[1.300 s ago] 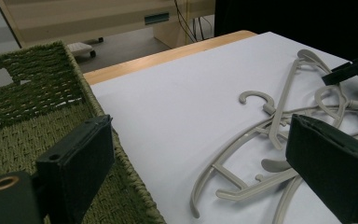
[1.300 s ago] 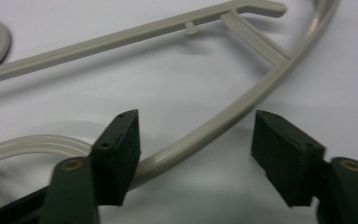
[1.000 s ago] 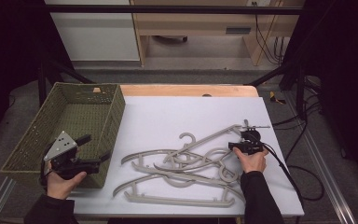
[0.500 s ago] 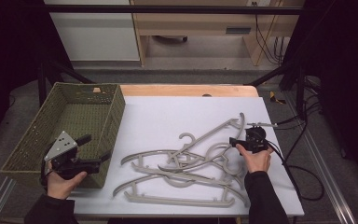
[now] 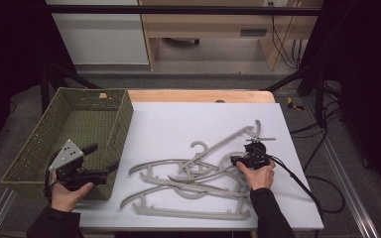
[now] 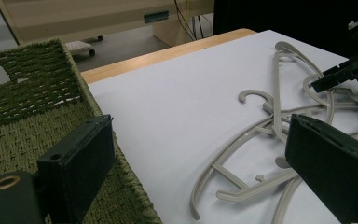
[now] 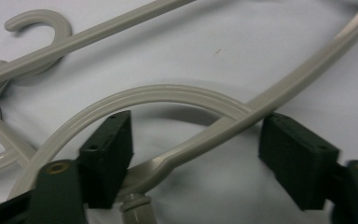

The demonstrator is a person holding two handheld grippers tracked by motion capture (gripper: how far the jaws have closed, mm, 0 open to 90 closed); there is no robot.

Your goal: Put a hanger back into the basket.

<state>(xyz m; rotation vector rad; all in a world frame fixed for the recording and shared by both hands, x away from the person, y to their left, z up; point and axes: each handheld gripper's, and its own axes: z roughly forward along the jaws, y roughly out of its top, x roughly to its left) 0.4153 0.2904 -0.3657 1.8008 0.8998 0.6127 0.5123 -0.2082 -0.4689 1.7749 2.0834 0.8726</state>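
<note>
Right now the right tongs (image 5: 234, 160) stand well apart, having just been opening, and in the right gripper view their pads straddle a curved arm of a grey plastic hanger (image 7: 177, 95) without pressing on it; a second hanger's straight arm (image 7: 303, 70) crosses over that curve between the pads. The left tongs (image 5: 110, 168) are wide open with nothing between them, held at the near right corner of the green woven basket (image 5: 39, 144), one pad over the basket's wall and the other over the white tabletop (image 5: 178, 124). The hangers lie in a tangled heap (image 5: 193, 183) on the near right part of the tabletop, arms overlapping one another, so no single one lies free. One hanger (image 5: 228, 141) runs with its long axis diagonally, from the heap up toward the far right, and a hook (image 5: 198, 146) curls toward the far side. Another (image 5: 188, 213) lies lengthwise along the near edge.
</note>
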